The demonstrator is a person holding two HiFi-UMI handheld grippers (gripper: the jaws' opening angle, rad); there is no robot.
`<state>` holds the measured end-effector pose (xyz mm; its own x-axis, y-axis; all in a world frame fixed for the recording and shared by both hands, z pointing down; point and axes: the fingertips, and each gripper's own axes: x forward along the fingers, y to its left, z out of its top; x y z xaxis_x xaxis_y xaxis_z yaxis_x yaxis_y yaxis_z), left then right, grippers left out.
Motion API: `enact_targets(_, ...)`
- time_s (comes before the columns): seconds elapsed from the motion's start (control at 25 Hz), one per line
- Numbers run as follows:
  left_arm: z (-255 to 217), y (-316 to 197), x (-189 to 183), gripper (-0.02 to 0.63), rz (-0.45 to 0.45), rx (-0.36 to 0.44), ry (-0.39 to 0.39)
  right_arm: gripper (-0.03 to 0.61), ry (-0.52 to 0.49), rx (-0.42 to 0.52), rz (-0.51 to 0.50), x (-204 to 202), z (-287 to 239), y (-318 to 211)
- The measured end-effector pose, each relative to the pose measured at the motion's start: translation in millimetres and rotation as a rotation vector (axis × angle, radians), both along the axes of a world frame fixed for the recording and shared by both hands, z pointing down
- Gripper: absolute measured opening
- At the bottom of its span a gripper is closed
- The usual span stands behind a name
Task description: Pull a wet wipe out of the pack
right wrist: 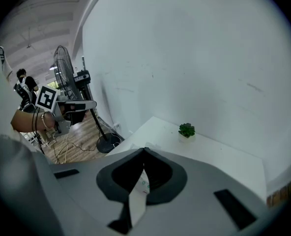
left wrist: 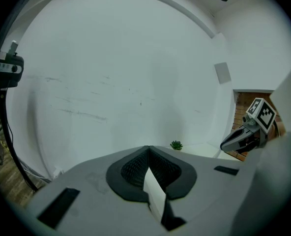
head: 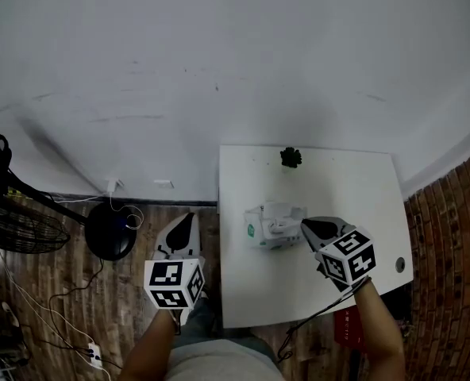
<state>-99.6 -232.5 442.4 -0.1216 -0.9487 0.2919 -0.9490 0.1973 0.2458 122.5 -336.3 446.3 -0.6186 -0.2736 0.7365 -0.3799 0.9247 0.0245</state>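
The wet wipe pack (head: 268, 227), white with a small green mark, lies on the white table (head: 342, 185) near its left edge. My right gripper (head: 304, 224) is shut, and its tips sit at the pack's right side. Whether it pinches anything there cannot be told. In the right gripper view the jaws (right wrist: 144, 150) meet at the tips, and a strip of the pack (right wrist: 142, 183) shows through the gap below them. My left gripper (head: 189, 217) hangs shut over the wooden floor left of the table, holding nothing. Its jaws (left wrist: 148, 148) are closed in its own view, with the right gripper (left wrist: 244, 139) at the right.
A small green plant (head: 290, 157) stands at the table's far edge. Left of the table are a standing fan (head: 21, 228), a black round base (head: 110, 230) and loose cables (head: 60, 316). A brick wall (head: 457, 213) runs along the right.
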Motion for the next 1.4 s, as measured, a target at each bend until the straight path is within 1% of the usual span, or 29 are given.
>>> enact_targets(0.52,-24,-12,9,0.003,0.058,0.045,-0.038,0.002,-0.092,0.041,0.084,4,-28,-1)
enact_targets(0.76,-40,-25,7,0.003,0.070,0.085,-0.044,0.002,-0.178,0.095,0.159,6,-58,-3)
enact_targets(0.88,-48,-34,9,0.003,0.087,0.102,-0.047,0.002,-0.223,0.159,0.226,12,-77,-6)
enact_targets(1.12,-73,-58,14,0.003,0.134,0.154,-0.073,0.002,-0.354,0.274,0.402,32,-110,-11)
enact_targets(1.4,-96,-80,22,0.003,0.172,0.197,-0.072,0.002,-0.457,0.438,0.669,84,-147,-13)
